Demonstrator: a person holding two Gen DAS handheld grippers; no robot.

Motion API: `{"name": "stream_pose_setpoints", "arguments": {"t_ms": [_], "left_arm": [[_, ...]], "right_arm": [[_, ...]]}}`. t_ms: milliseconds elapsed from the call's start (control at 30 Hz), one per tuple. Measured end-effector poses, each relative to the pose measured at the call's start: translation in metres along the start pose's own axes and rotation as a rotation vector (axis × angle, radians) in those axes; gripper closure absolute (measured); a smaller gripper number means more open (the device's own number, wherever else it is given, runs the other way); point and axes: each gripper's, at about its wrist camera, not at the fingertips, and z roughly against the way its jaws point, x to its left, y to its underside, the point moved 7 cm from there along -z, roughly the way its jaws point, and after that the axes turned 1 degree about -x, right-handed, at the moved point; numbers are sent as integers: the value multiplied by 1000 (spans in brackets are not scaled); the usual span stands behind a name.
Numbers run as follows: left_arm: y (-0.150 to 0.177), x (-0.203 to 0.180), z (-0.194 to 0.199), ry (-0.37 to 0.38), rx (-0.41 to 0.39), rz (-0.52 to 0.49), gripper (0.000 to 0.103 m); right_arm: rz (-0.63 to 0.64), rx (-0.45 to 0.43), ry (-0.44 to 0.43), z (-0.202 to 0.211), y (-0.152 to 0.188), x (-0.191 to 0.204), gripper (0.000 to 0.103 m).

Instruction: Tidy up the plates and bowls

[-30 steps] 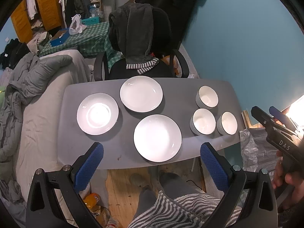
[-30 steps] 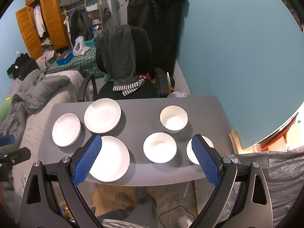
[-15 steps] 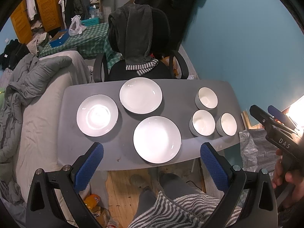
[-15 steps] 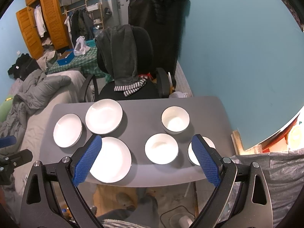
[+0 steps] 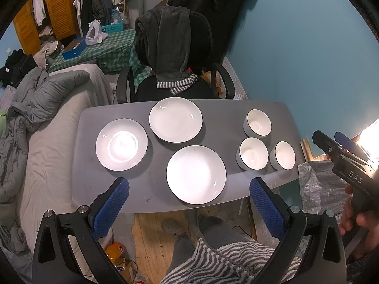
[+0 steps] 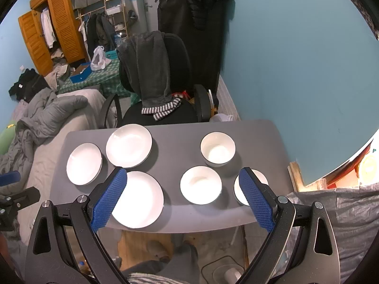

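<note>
Three white plates lie on the grey table [image 5: 222, 118]: a left plate [image 5: 121, 145], a far plate [image 5: 175, 119] and a near plate [image 5: 196, 174]. Three white bowls stand on the table's right side: a far bowl [image 5: 257, 122], a middle bowl [image 5: 252, 153] and a right bowl [image 5: 283, 155]. My left gripper [image 5: 188, 203] is open and empty, high above the table's near edge. My right gripper [image 6: 182, 195] is open and empty, above the near edge in front of the bowls [image 6: 200, 185]. Its right finger hides part of the right bowl [image 6: 236, 189].
A black office chair [image 5: 175, 54] draped with a dark garment stands at the table's far side. A bed with a grey duvet [image 5: 42, 108] runs along the left. A teal wall [image 5: 296, 47] is on the right. The person's legs and wooden floor [image 5: 151, 236] are below.
Both grippers have drifted slightly, so the table sits a little lower in both views. Nothing on the table has moved. Both grippers stay open.
</note>
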Motion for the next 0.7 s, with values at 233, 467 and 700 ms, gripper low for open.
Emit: {"name": "stream_pose_setpoints", "arguments": {"t_ms": [233,467,700], "left_arm": [[0,0,0,1,0,1,0],[1,1,0,0,-9,7,0],[5,9,-2,-21,-3,18,0]], "right_arm": [[1,1,-2,0,0,0,9],[14,-1,-3,-1,2,1,9],[29,4,-3,-2,1,7,9]]}}
